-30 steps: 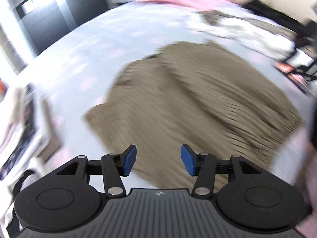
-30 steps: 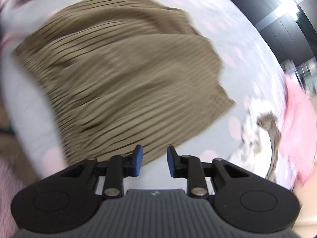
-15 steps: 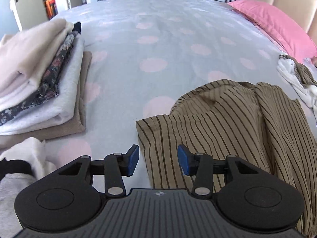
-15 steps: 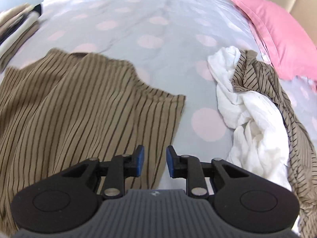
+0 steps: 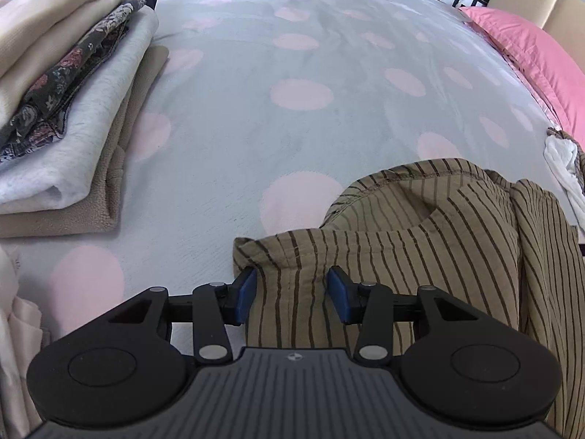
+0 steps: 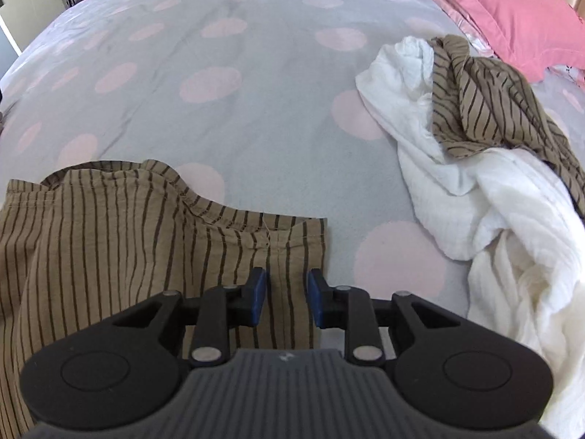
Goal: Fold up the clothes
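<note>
I had the striped brown garment (image 5: 420,248) spread on the spotted bed (image 5: 292,91), between a folded stack (image 5: 69,109) and a crumpled white-and-striped heap (image 6: 486,168). My left tongs (image 5: 291,294) straddled one corner, their jaws having just narrowed but not yet pressing the cloth. My right tongs (image 6: 287,298) stood released over the opposite corner. I judged this the gripping step; next, both needed clenching before lifting the edge over.
</note>
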A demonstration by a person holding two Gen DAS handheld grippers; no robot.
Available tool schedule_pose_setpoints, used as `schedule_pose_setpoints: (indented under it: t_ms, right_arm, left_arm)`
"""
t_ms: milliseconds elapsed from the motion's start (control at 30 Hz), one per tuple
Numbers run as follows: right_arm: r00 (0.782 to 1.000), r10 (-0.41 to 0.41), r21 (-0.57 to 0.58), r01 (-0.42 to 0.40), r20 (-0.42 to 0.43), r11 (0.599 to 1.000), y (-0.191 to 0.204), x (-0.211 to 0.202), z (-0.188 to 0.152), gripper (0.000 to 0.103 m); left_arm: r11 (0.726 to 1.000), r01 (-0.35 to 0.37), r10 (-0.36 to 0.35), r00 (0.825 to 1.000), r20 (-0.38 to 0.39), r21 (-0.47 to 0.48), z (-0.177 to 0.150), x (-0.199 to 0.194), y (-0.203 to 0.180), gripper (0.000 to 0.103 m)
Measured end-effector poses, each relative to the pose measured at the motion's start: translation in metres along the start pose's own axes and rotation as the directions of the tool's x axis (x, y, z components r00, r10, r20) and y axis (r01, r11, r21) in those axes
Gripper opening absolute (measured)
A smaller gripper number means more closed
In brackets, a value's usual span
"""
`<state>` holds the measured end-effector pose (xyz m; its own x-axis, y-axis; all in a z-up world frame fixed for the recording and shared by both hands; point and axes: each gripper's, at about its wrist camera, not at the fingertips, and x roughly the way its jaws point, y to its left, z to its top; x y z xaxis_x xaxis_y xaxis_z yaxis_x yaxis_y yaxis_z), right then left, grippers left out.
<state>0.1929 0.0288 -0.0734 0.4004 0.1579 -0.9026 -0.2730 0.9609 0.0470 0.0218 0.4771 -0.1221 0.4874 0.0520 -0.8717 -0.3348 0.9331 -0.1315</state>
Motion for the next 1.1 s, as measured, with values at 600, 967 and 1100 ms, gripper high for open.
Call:
schedule_pose_setpoints:
  t_ms: [600,967,1100]
  right_arm:
    - [0.988,-0.147,0.128,0.14,0.047,0.982,-0.036,-0.029,0.004,0.0]
    - [0.977,-0.211,0.156,0.206,0.015,0.966,-0.055,-0.023,-0.003,0.001]
    - [0.962,-0.266,0.099,0.259,0.055,0.961,-0.045,-0.032,-0.002,0.005]
  left_arm:
    - [0.988,-0.108,0.117,0.99,0.078,-0.107,0.004,-0.036,0.034,0.0]
    - [0.973,-0.213,0.218,0.975,0.043,-0.089,0.002,-0.034,0.046,0.002]
    - [0.967,-0.241,0.248,0.966,0.08,-0.083,0.004,-0.045,0.045,0.019]
